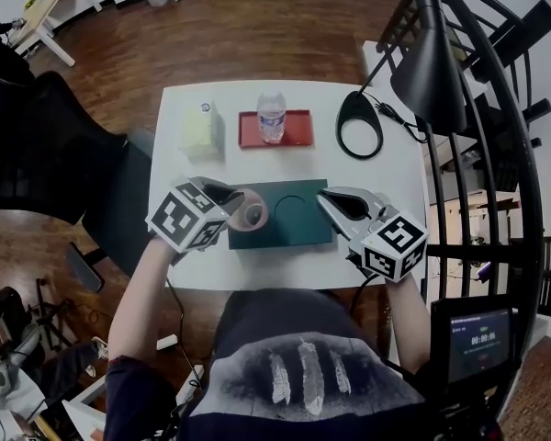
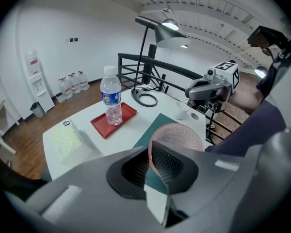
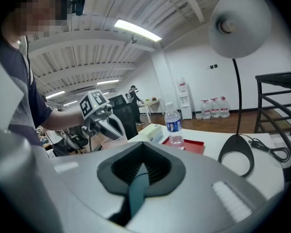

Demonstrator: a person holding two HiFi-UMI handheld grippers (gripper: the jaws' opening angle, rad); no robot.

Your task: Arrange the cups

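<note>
Left gripper [image 1: 233, 207] clamps the pink cup [image 1: 253, 213] by its rim, tilted, seemingly over the green mat [image 1: 294, 226] near its left edge; right gripper [image 1: 328, 199], jaws together and empty, sits opposite.

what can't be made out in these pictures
Label on the water bottle: too small to read in the head view.
The white cup: shows in the left gripper view only; in the head view the right gripper seems to cover it.
The pink cup: in the left gripper view the left gripper that grips it hides its lower part.
</note>
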